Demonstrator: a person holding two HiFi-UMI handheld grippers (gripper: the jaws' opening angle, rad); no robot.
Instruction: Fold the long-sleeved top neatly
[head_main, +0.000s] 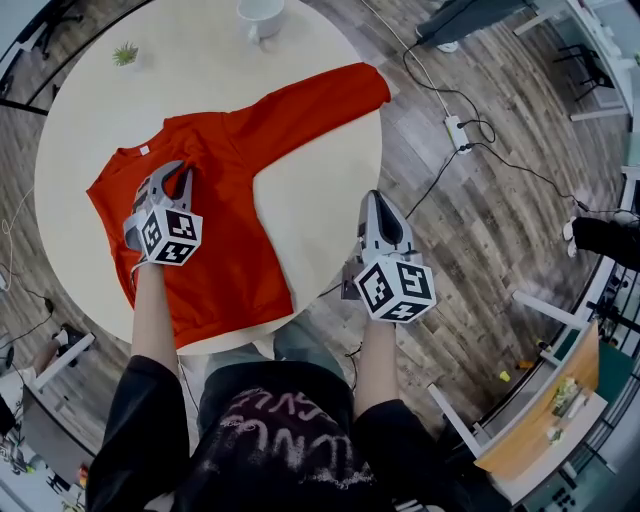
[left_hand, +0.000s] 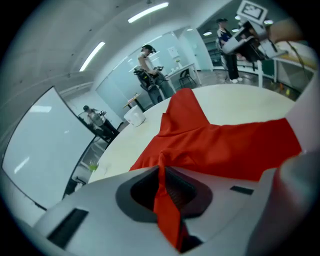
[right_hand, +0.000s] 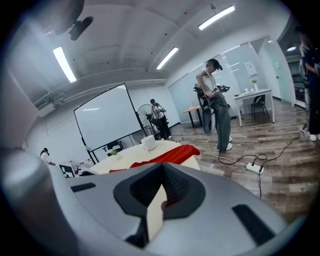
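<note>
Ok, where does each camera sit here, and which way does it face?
Head view: on the person's head, looking steeply down at the red top on the table; both forearms, left gripper, right gripper show.
Left gripper view: rides that gripper, faces across the table toward the mug; its jaws pinch the red top.
Right gripper view: rides that gripper, faces past the table's edge into the room; its jaws are shut.
Shared: both gripper views show red top and mug.

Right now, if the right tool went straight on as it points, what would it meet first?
Likely the round table, on its bare top near the edge, though depth is unclear; the red top's sleeve lies just beyond.
</note>
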